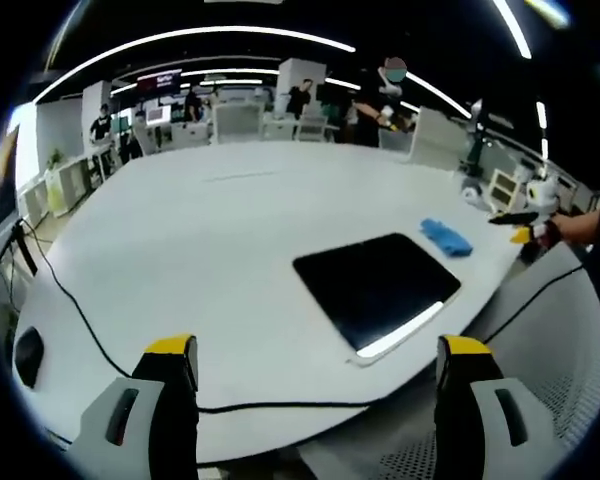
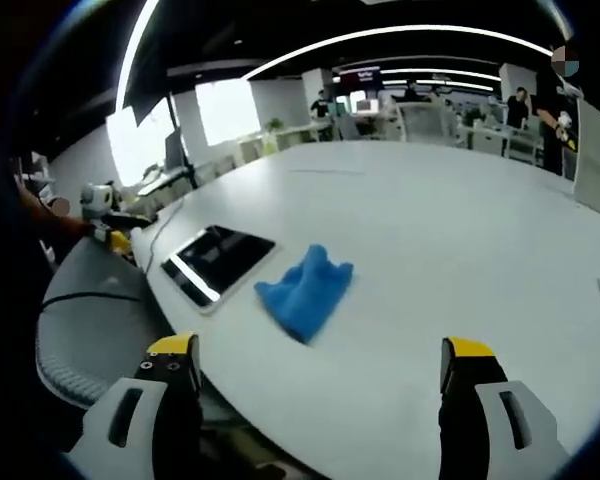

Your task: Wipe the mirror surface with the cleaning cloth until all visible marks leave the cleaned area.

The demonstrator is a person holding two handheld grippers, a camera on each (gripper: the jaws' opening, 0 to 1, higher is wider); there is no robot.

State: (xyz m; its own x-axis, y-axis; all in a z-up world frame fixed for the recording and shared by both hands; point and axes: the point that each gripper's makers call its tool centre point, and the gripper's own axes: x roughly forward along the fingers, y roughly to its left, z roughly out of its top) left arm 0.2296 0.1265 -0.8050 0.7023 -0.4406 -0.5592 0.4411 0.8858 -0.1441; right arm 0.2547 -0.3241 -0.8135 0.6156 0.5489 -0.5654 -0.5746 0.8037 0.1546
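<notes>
White laminate covers the large rounded table (image 1: 230, 230), which carries both task things near one curved edge. Largest of them is the dark, flat rectangular mirror (image 1: 377, 287), lying face up close to the table rim and throwing back a bright strip of ceiling light; in the right gripper view the same mirror (image 2: 218, 258) sits left of centre. Just beside it, apart from the glass, lies the crumpled blue cleaning cloth (image 2: 305, 290), small and far across the mirror in the left gripper view (image 1: 446, 237). A thin black cable (image 1: 90, 330) trails over the near part of the table.

Both tools hang off the table, short of it. The left gripper (image 1: 315, 410) has its yellow-tipped jaws spread wide with nothing between them; the right gripper (image 2: 320, 410) likewise stands spread and empty.

Wiping looks not yet begun: the step in hand is reaching for the cloth. The right gripper faces it more directly, so the next move likely calls for lowering over the cloth's raised fold, pinching it, then carrying it onto the glass.
</notes>
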